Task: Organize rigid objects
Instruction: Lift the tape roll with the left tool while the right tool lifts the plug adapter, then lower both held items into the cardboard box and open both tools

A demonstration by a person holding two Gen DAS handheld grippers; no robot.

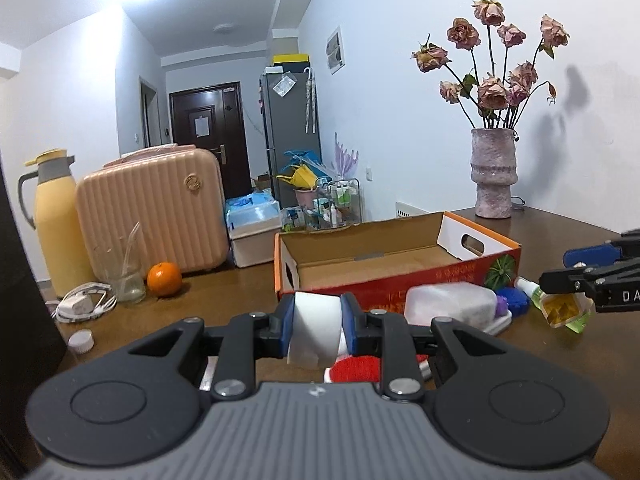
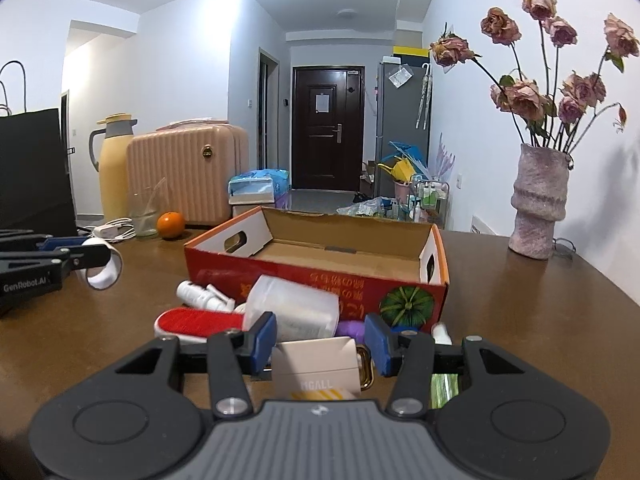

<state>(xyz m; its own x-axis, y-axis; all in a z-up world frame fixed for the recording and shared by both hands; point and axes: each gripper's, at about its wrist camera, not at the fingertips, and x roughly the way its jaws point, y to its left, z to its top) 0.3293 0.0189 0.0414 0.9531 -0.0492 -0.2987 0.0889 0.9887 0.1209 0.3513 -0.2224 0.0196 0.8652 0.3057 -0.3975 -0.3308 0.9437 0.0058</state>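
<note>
My left gripper [image 1: 318, 312] is shut on a white tape roll [image 1: 316, 324], held above the brown table just in front of the open red cardboard box [image 1: 440, 276]. The right wrist view shows the roll [image 2: 105, 264] at far left. My right gripper [image 2: 320, 340] is shut on a cream box with a gold clasp [image 2: 316, 364], before the cardboard box [image 2: 304, 276]. Loose on the table between grippers and box lie a translucent plastic container [image 2: 292, 312], a red lint brush [image 2: 192, 320], a white spray bottle [image 2: 200, 294] and a green spray bottle [image 1: 528, 288].
A pink vase of dried roses [image 1: 494, 172] stands at the table's back right. At the left are an orange [image 1: 164, 278], a glass [image 1: 124, 276], a yellow thermos [image 1: 56, 216], a pink suitcase [image 1: 152, 208], a charger with cable [image 1: 80, 304] and a small white cap [image 1: 80, 340].
</note>
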